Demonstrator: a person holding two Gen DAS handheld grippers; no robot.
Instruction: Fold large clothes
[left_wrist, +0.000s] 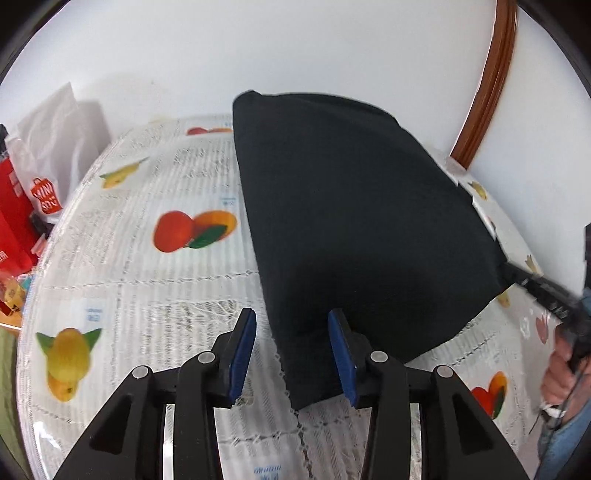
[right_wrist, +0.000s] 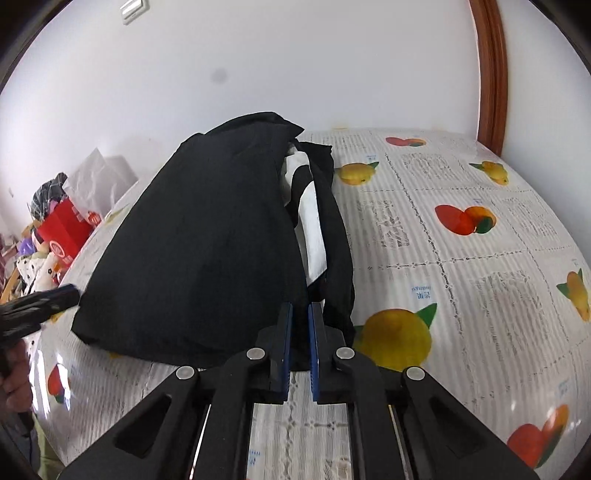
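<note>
A black garment (left_wrist: 351, 229) lies folded on the fruit-print tablecloth (left_wrist: 147, 295). My left gripper (left_wrist: 291, 325) is open, its blue pads on either side of the garment's near left corner. In the right wrist view the same garment (right_wrist: 207, 251) shows a white inner patch (right_wrist: 310, 225) along its right side. My right gripper (right_wrist: 300, 314) is nearly shut, its blue pads pinching the garment's near right edge. The right gripper also shows at the right edge of the left wrist view (left_wrist: 546, 291), at the garment's corner.
A red bag (left_wrist: 14, 221) and white plastic bags (left_wrist: 55, 140) stand at the table's left. A brown wooden frame (left_wrist: 487, 81) runs up the white wall. A pile of clutter (right_wrist: 44, 240) lies left of the table.
</note>
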